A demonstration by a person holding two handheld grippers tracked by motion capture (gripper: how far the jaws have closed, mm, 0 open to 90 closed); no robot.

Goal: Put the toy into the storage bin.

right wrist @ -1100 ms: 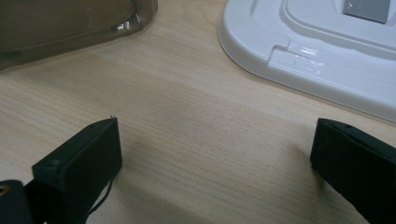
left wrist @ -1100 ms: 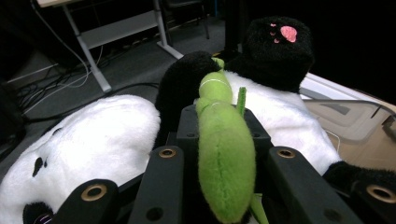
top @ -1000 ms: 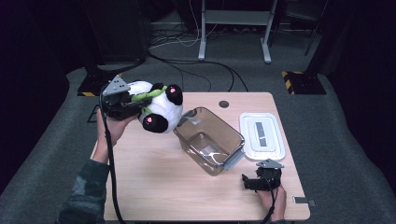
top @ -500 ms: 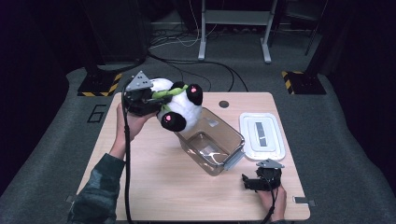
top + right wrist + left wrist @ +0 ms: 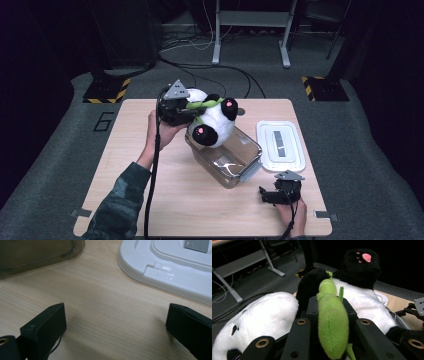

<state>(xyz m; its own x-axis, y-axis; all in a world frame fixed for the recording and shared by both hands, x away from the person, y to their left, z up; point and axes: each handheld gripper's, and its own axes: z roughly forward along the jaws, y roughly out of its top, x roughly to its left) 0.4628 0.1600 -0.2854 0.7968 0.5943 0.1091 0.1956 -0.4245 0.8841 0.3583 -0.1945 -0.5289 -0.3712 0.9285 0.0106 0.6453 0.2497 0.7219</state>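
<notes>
A: What did the left gripper hold in the high view?

B: It was clamped on a plush panda, held in the air above the far left corner of the clear plastic box. The toy's body overlapped the box's far rim in that view; whether it touched the rim could not be told.

A: And from the left gripper view?

B: The two black jaws pressed in on a green plush stalk that ran up between them, with the panda's white body on both sides and a black paw with a pink pad at the upper right. The grip was on the green stalk of the toy.

A: Where was the right gripper?

B: It rested low near the table's near right corner, in the person's hand. In the right gripper view its jaws stood wide apart with nothing between them but bare wood, one fingertip at the left and the other at the right edge.

A: What else lay on the table?

B: A white lid lay flat to the right of the box, just beside it, and a small dark round thing sat near the far edge
</notes>
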